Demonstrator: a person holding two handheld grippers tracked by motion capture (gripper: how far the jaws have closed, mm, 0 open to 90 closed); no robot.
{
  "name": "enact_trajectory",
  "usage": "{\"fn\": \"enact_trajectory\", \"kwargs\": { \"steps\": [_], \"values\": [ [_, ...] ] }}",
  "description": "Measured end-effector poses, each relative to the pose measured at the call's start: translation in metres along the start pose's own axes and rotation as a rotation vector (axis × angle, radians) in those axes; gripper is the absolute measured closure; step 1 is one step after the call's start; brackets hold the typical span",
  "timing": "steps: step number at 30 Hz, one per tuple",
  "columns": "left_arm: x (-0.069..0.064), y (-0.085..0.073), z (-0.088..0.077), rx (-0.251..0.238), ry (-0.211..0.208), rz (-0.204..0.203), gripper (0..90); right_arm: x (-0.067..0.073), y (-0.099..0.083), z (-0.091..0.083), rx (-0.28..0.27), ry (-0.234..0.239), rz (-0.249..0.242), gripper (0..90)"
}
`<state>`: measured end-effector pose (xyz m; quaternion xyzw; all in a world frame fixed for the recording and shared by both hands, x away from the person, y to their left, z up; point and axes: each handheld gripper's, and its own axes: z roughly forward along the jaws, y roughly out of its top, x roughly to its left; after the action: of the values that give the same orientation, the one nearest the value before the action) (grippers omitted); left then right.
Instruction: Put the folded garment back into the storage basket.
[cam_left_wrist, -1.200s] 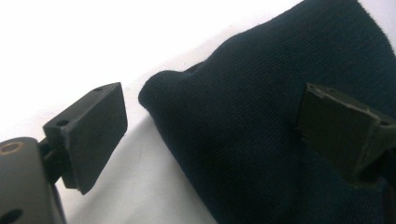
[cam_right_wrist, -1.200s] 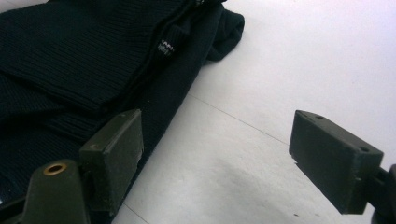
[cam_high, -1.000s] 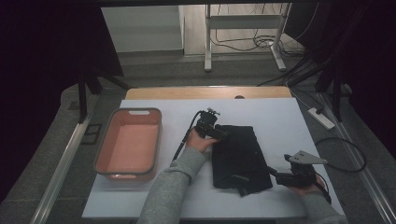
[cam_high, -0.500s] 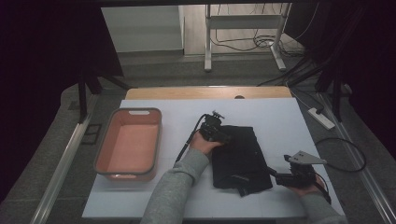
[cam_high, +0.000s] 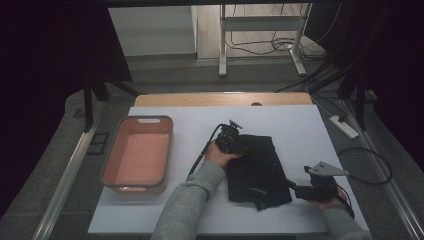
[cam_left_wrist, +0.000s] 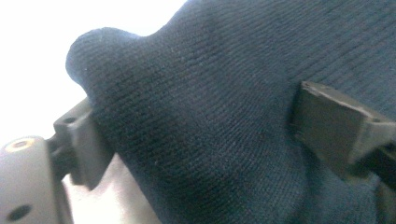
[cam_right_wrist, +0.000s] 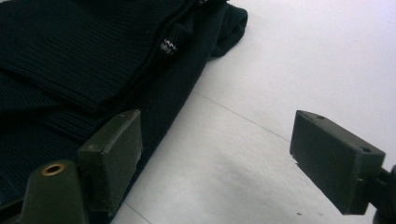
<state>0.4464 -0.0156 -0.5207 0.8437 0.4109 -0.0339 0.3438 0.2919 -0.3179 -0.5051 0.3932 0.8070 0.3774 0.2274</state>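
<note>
On the white table (cam_high: 300, 125), my grippers meet the folded dark knitted garment (cam_high: 257, 167).
Left gripper (cam_left_wrist: 196, 135) has been closing around a fabric fold; right gripper (cam_right_wrist: 215, 154) gapes wide, empty.

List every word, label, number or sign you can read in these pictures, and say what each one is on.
Small woven label on the dark knitted garment: pale lettering, too small and blurred to read.
No other text on the pink tub or the white table.

Both forearms wear grey knit sleeves (cam_high: 187, 207), each black gripper trails a black cable (cam_high: 202, 150), and the right gripper (cam_high: 295, 188) carries a grey three-cornered plate (cam_high: 327, 170) on top.
</note>
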Motion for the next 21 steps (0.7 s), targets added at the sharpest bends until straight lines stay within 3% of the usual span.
{"fn": "enact_trajectory", "kwargs": {
  "steps": [3, 7, 12, 21],
  "values": [
    [-0.002, 0.000, -0.001, -0.006, -0.007, 0.013, 17.8, 0.000, 0.000, 0.000, 0.001, 0.001, -0.002, 17.8],
    [-0.009, 0.000, -0.005, -0.012, -0.010, 0.061, 38.2, 0.000, 0.000, 0.001, 0.002, 0.001, -0.003, 17.7],
    [-0.014, 0.000, -0.008, -0.015, 0.004, 0.085, 53.1, 0.000, 0.000, 0.001, 0.003, 0.003, -0.003, 17.8],
    [-0.024, 0.000, -0.014, -0.020, 0.047, 0.165, 57.8, -0.001, 0.000, 0.001, 0.006, 0.000, 0.000, 17.8]
  ]
}}
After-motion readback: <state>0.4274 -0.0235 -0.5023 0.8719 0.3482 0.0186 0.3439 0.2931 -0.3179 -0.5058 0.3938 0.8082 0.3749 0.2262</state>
